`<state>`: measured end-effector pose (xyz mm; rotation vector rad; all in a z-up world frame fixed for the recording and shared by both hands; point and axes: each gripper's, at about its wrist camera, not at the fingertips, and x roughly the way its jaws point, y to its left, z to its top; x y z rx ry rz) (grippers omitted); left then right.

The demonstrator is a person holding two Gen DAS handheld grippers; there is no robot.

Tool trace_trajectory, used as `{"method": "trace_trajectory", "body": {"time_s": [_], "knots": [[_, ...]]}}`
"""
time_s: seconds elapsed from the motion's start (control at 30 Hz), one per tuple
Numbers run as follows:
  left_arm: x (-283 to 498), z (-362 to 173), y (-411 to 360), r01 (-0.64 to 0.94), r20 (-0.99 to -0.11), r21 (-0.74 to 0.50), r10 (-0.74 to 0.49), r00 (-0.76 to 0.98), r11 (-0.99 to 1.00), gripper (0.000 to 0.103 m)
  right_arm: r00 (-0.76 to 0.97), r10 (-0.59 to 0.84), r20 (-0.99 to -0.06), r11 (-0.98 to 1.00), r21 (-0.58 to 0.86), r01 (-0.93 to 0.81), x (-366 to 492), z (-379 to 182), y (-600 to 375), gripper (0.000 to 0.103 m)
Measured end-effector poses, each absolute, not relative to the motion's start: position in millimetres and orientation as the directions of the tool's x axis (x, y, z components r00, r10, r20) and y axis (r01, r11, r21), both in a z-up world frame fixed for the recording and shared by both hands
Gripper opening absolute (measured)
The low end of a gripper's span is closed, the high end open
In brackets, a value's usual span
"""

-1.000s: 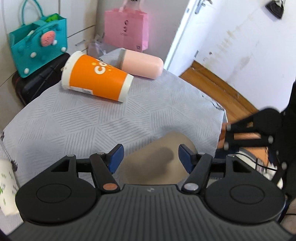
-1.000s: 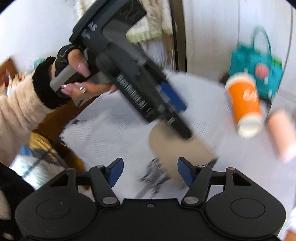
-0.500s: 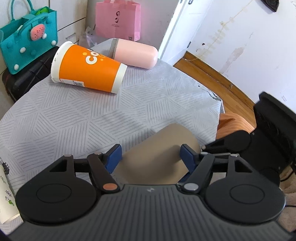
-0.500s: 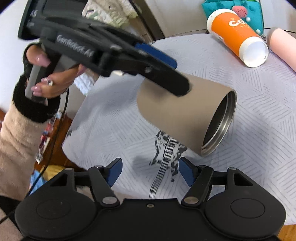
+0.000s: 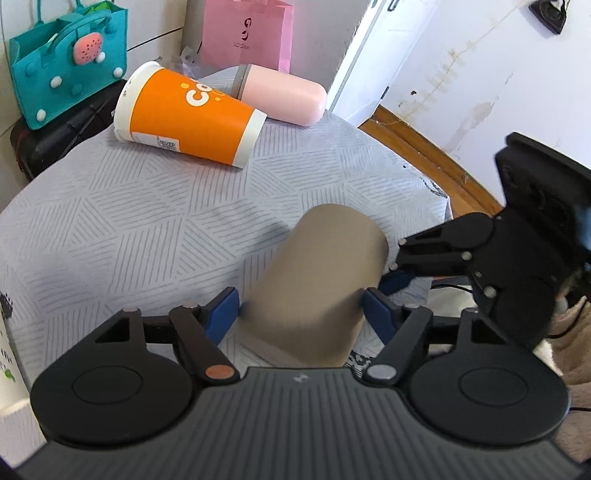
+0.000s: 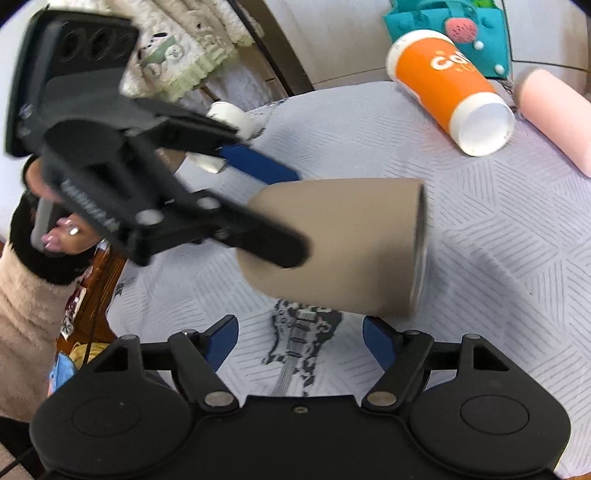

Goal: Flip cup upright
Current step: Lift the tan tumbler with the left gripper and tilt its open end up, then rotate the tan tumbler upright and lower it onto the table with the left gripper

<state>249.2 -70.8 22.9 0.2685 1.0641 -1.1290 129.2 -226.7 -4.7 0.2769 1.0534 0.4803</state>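
A tan metal cup [image 5: 325,280] is held off the table, lying roughly level. My left gripper [image 5: 301,312] is shut on it near its base; in the right wrist view the same gripper [image 6: 288,218] clamps the cup [image 6: 351,251], whose open rim points right. My right gripper [image 6: 299,341] is open and empty, just below and in front of the cup; it also shows at the right of the left wrist view [image 5: 402,273].
An orange paper cup [image 5: 188,114] and a pink tumbler [image 5: 284,94] lie on their sides at the far end of the grey-clothed table [image 5: 129,221]. A teal bag [image 5: 66,62] and a pink bag [image 5: 247,33] stand behind. The table edge drops off at right.
The left gripper has lifted and turned the tan cup, so its open rim now faces sideways to the right. The right gripper has come closer under the cup.
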Motion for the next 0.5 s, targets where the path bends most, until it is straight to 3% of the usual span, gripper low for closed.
{"method": "trace_trajectory", "body": {"time_s": [0.07,0.17,0.5], "knots": [[250,24,-66,0.823,-0.793,-0.335,-0.609,0.017,0.459,0.066,0.407,0.500,-0.764,0.866,0.441,-0.236,132,-7,-230,0.079],[248,24,-62,0.808,-0.783,-0.365,-0.622,0.002,0.462,0.066,0.400,0.506,-0.764,0.863,0.443,-0.244,135,-8,-232,0.088],[254,12,-58,0.701,-0.760,-0.490,-0.648,-0.051,0.519,0.066,0.404,0.513,-0.758,0.858,0.448,-0.249,147,-8,-239,0.090]]}}
